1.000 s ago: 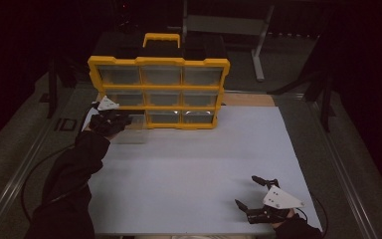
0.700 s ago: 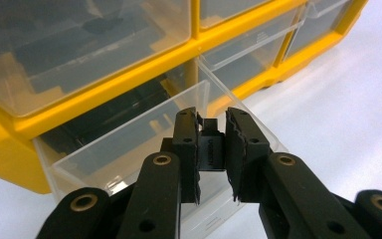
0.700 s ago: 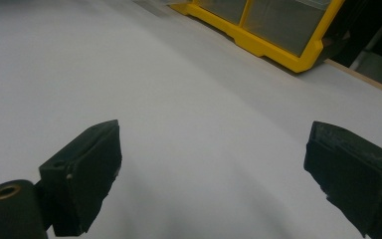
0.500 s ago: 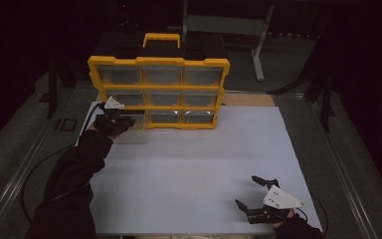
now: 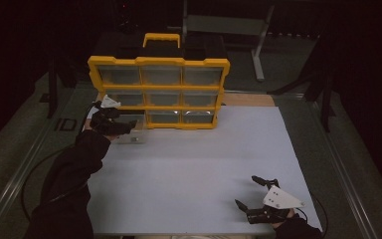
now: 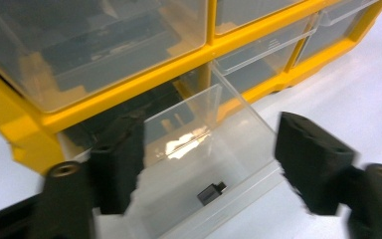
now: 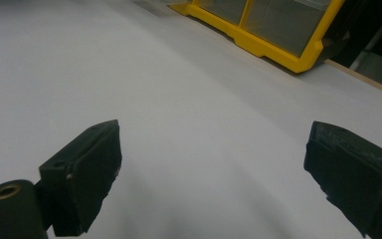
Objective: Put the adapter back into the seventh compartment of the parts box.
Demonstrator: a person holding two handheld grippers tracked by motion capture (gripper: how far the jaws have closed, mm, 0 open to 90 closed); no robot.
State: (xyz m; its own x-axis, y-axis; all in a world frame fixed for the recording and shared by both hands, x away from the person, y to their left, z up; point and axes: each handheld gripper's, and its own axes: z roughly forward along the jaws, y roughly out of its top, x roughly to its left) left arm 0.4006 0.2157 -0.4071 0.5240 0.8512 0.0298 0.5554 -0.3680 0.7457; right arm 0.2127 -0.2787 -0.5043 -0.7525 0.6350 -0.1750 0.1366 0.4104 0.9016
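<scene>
Fingers spread wide on the left gripper [image 6: 206, 159], and between those 2 black pads [image 6: 117, 162] sits a clear plastic drawer [image 6: 204, 149], pulled partway out of the yellow organizer [image 5: 159, 92]. From the left gripper view, the left pad is right at the drawer's side wall, though real contact is hard to call, while the right pad stands off from the other wall, so nothing is clamped. Down on the drawer's floor lies 1 small dark part [image 6: 211, 191], near the front lip. From the high view, the left gripper [image 5: 129, 128] hovers at the organizer's bottom-left corner, a black sleeve [image 5: 74, 169] trailing back toward the near edge, and the drawer [image 5: 132, 134] juts out onto the white table [image 5: 189, 169] from the bottom row's left slot. The organizer itself stands upright at the far side of the table, 3 rows of 3 clear drawers, a yellow handle [image 5: 161, 39] on top.

Over to the right, the right gripper [image 5: 252, 191] rests low at the near right corner of the table, well apart from the organizer, its grey plate [image 5: 281, 198] facing up. Its jaws also gape apart, with only bare white tabletop [image 7: 179, 124] between them and the organizer's yellow corner [image 7: 273, 47] far ahead.
</scene>
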